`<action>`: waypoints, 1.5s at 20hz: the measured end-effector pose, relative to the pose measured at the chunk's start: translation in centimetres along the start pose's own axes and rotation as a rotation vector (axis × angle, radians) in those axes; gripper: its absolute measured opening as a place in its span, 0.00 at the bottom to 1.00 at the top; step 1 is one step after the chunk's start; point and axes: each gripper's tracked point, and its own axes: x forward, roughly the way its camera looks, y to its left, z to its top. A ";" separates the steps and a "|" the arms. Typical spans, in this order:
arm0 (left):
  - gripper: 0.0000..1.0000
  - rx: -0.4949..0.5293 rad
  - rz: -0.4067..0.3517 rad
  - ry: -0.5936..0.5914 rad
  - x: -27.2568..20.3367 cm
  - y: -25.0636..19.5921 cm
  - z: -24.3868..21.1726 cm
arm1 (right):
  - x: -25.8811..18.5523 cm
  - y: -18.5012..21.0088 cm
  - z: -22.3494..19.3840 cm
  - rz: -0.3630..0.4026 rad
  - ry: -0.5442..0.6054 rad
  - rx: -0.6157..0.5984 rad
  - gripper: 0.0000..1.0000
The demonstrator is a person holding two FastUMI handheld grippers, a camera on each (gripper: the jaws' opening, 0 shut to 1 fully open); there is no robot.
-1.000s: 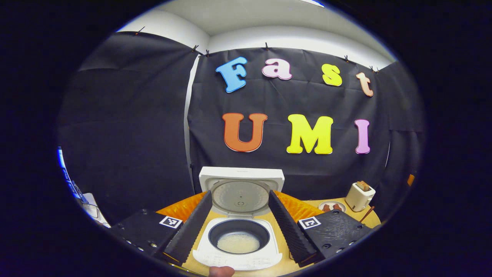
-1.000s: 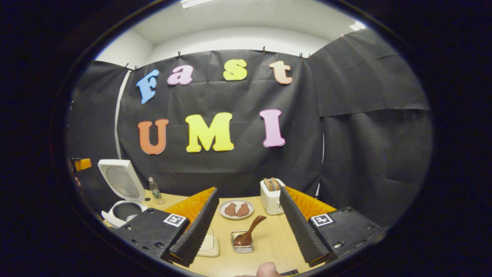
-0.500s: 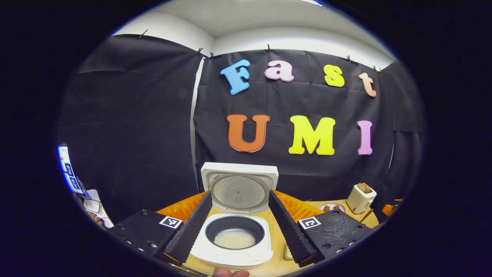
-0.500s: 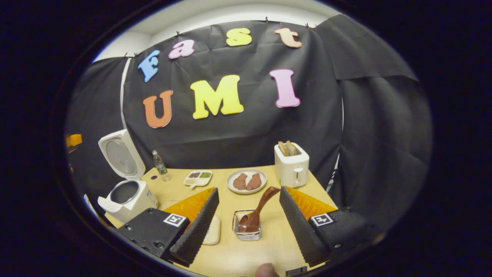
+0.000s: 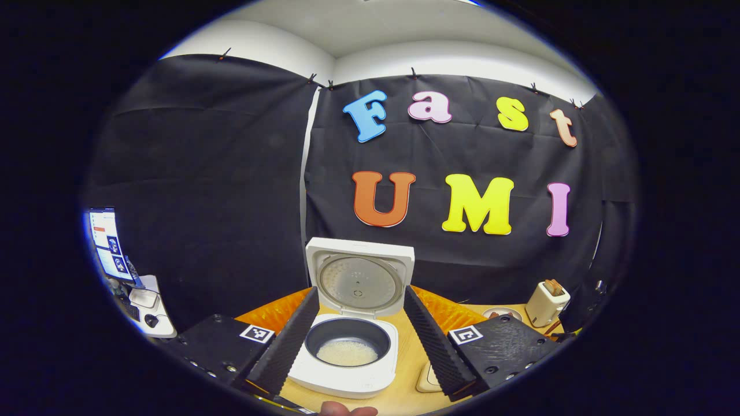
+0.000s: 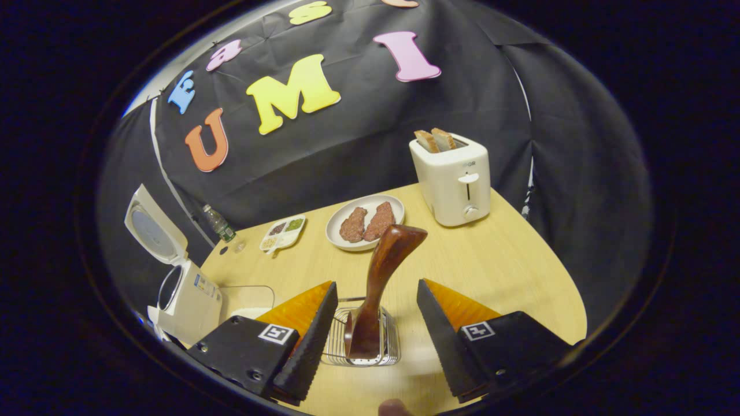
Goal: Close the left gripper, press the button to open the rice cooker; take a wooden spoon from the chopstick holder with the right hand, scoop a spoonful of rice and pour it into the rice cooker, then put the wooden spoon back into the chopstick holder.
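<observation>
Wooden spoon (image 6: pixel 381 277) stands bowl-down in the wire chopstick holder (image 6: pixel 363 338), between the spread, empty fingers of the right gripper (image 6: pixel 373 332). The left gripper (image 5: pixel 358 341), jaws apart, frames the white rice cooker (image 5: pixel 347 358), whose lid (image 5: pixel 359 280) is up with rice (image 5: pixel 347 351) inside. Far on the table (image 6: pixel 491 260) sit a toaster (image 6: pixel 454 176) and a plate (image 6: pixel 338 236).

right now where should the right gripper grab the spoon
On the handle's narrow neck, just above the holder, coming down from above with the open right gripper straddling it. The spoon stands bowl-down, handle leaning up and away, its flared end too broad to pinch well.
</observation>
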 end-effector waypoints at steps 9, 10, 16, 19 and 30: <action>0.94 0.020 0.081 0.072 -1.2 2.0 -1.4 | 3.3 1.4 -0.7 0.082 0.076 0.035 0.48; 0.95 0.016 0.087 0.070 -1.2 2.3 -1.4 | 3.1 1.5 -0.4 0.073 0.066 0.026 0.41; 0.95 0.000 0.095 0.060 -1.8 3.6 -1.7 | 0.1 2.7 0.1 0.069 0.065 0.023 0.18; 0.95 0.003 0.083 0.053 -2.0 4.3 -2.0 | -1.7 3.6 1.9 0.043 0.030 -0.002 0.13; 0.95 0.021 -0.067 -0.044 0.4 10.6 -0.7 | -8.8 19.4 7.5 0.066 -0.123 -0.125 0.09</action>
